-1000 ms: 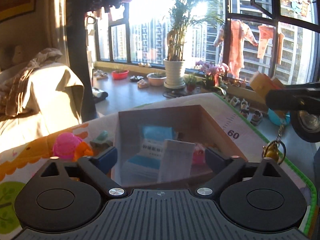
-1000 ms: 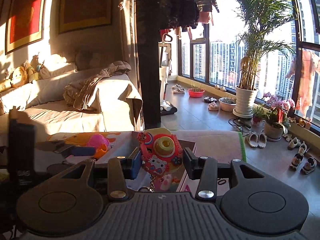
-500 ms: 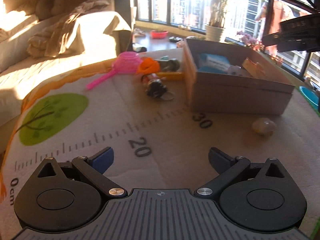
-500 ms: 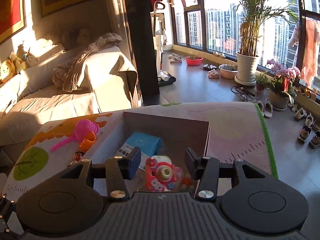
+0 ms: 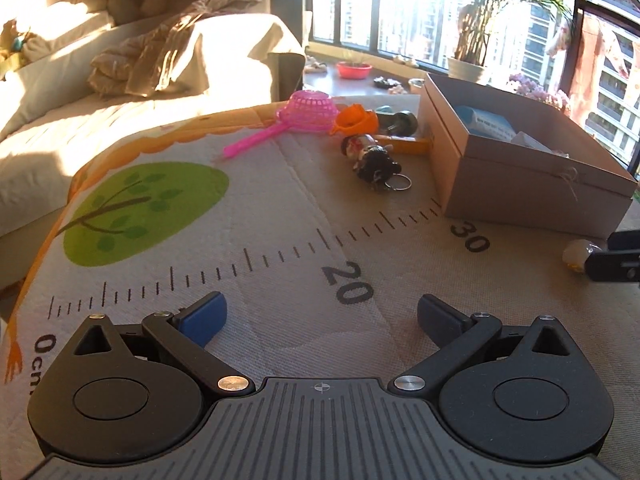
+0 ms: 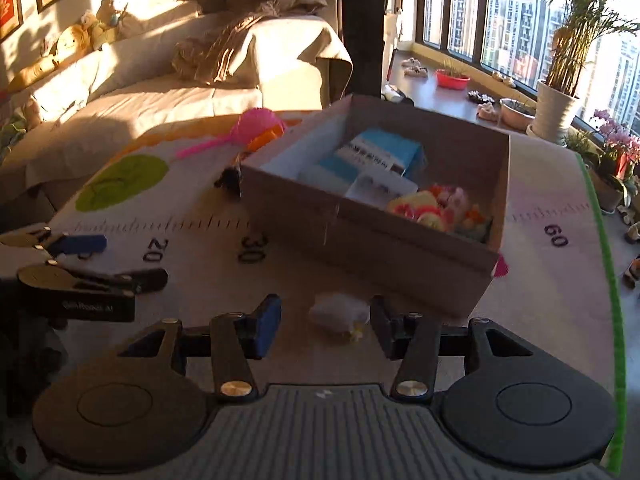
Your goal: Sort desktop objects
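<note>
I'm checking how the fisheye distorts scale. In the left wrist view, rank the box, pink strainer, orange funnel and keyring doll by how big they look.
1. Box, by far.
2. Pink strainer, handle included.
3. Keyring doll and orange funnel look alike; the doll lies nearer the camera, so I won't rank them.

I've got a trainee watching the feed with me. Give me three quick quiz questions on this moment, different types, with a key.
1. True or false: the right gripper is shut on the small white object.
2. Which lies outside the cardboard box? A) blue packet B) pink strainer C) pink toy camera
3. Fill in: the left gripper hangs open over the printed ruler mat near the number ___.

Key: 1 false, its jaws are open around it; 2 B; 3 20.
</note>
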Available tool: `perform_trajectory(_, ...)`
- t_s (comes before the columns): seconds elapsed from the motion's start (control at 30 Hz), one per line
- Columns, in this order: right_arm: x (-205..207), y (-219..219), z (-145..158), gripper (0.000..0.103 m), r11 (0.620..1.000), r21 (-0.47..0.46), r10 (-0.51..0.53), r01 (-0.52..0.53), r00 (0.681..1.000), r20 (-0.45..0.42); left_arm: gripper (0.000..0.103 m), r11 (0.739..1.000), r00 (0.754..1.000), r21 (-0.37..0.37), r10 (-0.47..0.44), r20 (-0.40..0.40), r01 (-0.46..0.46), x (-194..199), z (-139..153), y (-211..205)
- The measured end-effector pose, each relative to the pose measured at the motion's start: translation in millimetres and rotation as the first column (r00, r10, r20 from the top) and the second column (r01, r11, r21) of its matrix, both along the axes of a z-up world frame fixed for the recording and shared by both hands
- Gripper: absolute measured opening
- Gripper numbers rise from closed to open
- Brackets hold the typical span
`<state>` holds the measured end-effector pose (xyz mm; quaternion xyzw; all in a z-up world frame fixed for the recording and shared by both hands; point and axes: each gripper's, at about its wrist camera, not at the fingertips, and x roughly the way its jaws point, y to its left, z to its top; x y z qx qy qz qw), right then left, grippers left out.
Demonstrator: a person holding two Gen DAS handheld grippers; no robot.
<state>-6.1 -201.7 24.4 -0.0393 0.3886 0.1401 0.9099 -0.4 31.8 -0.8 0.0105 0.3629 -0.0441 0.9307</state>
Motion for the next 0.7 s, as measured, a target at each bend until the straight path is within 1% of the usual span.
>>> perform_trajectory(0.1, 8.1, 3.8, -12.7, 0.05, 1.0, 0.014, -0.013, 0.013, 0.999, -0.03, 0.103, 1.0, 1.0, -0.012, 0.0, 0.005, 0.001, -0.1, -0.5, 1.3)
perform_trajectory(0.13, 10.3, 6.2, -12.9, 0.05, 1.0, 0.021, -0.002, 0.003, 0.999, -0.042, 0.103, 1.0, 1.0, -0.016, 0.0, 0.006, 0.0, -0.3, -0.6, 1.8)
perform_trajectory(0.17, 11.6, 8.7, -11.0, 0.05, 0.998, 0.047, 0.032, -0.029, 0.998, -0.062, 0.103, 1.0, 1.0, -0.019, 0.0, 0.007, 0.0, -0.2, -0.5, 2.0)
perform_trajectory(0.2, 10.3, 10.6, -5.9, 0.05, 0.99, 0.113, 0.093, -0.082, 0.991, -0.095, 0.103, 1.0, 1.0, -0.022, 0.0, 0.007, 0.0, 0.3, -0.4, 2.3)
perform_trajectory(0.23, 11.0, 13.8, 0.8, 0.05, 0.979, 0.167, 0.136, -0.117, 0.985, -0.109, 0.103, 1.0, 1.0, -0.025, 0.001, 0.008, 0.0, 0.3, -0.6, 2.2)
perform_trajectory(0.27, 12.5, 17.3, 10.1, 0.049, 0.97, 0.197, 0.164, -0.141, 0.981, -0.105, 0.103, 1.0, 1.0, -0.029, -0.001, 0.008, 0.001, 0.5, -0.6, 2.4)
perform_trajectory(0.3, 15.3, 23.6, 24.4, 0.049, 0.967, 0.201, 0.179, -0.159, 0.981, -0.082, 0.103, 0.999, 1.0, -0.032, 0.0, 0.009, 0.0, 0.5, -0.6, 2.7)
perform_trajectory(0.37, 33.6, 36.6, 51.1, 0.049, 0.967, 0.188, 0.184, -0.174, 0.982, -0.04, 0.103, 0.999, 1.0, -0.041, 0.002, 0.012, -0.001, 0.4, -0.7, 3.9)
perform_trajectory(0.43, 63.1, 50.0, 73.7, 0.049, 0.969, 0.181, 0.178, -0.17, 0.983, -0.032, 0.103, 0.998, 1.0, -0.056, 0.004, 0.016, -0.003, 0.0, -0.8, 5.9)
perform_trajectory(0.5, 103.5, 69.8, 89.4, 0.044, 0.976, 0.147, 0.165, -0.158, 0.986, -0.034, 0.103, 0.997, 1.0, -0.078, 0.006, 0.022, -0.005, -0.9, -0.6, 8.9)
perform_trajectory(0.53, 125.1, 80.3, 91.7, 0.03, 0.982, 0.121, 0.153, -0.147, 0.987, -0.046, 0.103, 0.996, 1.0, -0.088, 0.007, 0.025, -0.005, -1.2, -0.5, 10.2)
perform_trajectory(0.57, 150.0, 92.0, 89.8, 0.023, 0.987, 0.087, 0.138, -0.132, 0.988, -0.069, 0.103, 0.995, 1.0, -0.097, 0.008, 0.027, -0.006, -1.8, -0.5, 11.1)
perform_trajectory(0.63, 197.3, 111.2, 77.1, 0.023, 0.997, 0.005, 0.077, -0.076, 0.991, -0.107, 0.103, 0.994, 1.0, -0.109, 0.009, 0.03, -0.006, -2.4, -0.6, 12.7)
perform_trajectory(0.7, 244.0, 122.8, 55.7, 0.023, 0.998, -0.06, -0.008, -0.002, 0.988, -0.156, 0.103, 0.993, 0.999, -0.121, 0.009, 0.033, -0.005, -3.1, -0.6, 14.6)
